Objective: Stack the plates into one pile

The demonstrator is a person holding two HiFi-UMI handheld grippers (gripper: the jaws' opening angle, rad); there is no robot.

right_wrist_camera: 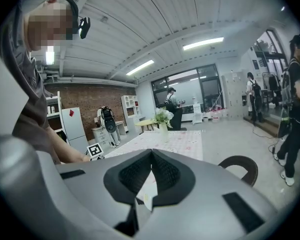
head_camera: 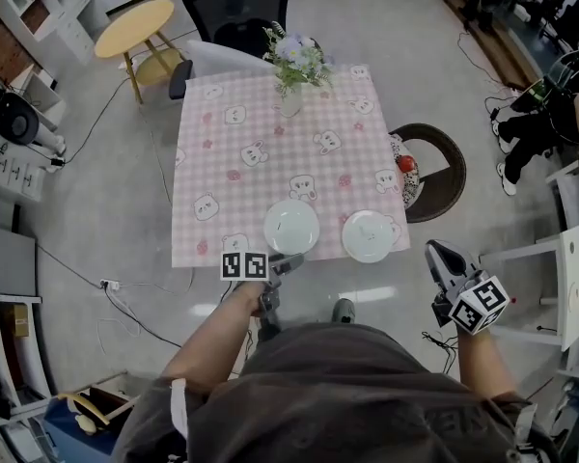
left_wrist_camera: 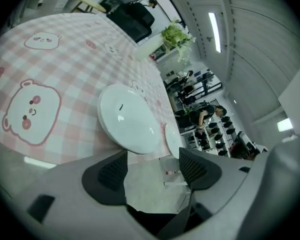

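Two white plates lie near the front edge of the pink checked tablecloth (head_camera: 270,152): the left plate (head_camera: 291,227) and the right plate (head_camera: 369,236), apart from each other. My left gripper (head_camera: 286,262) hovers just off the table's front edge, in front of the left plate, open with nothing between its jaws. In the left gripper view the left plate (left_wrist_camera: 127,119) lies just beyond my left gripper (left_wrist_camera: 152,159), and the right plate (left_wrist_camera: 172,140) shows edge-on behind it. My right gripper (head_camera: 434,252) hangs off the table's right front corner, shut and empty; in its own view my right gripper (right_wrist_camera: 151,156) has its jaws together.
A vase of flowers (head_camera: 292,70) stands at the table's far edge. A black office chair (head_camera: 236,3) is behind the table, a round yellow side table (head_camera: 135,27) at the far left, a dark round chair (head_camera: 436,167) beside the right edge. A person (head_camera: 550,114) crouches at the far right.
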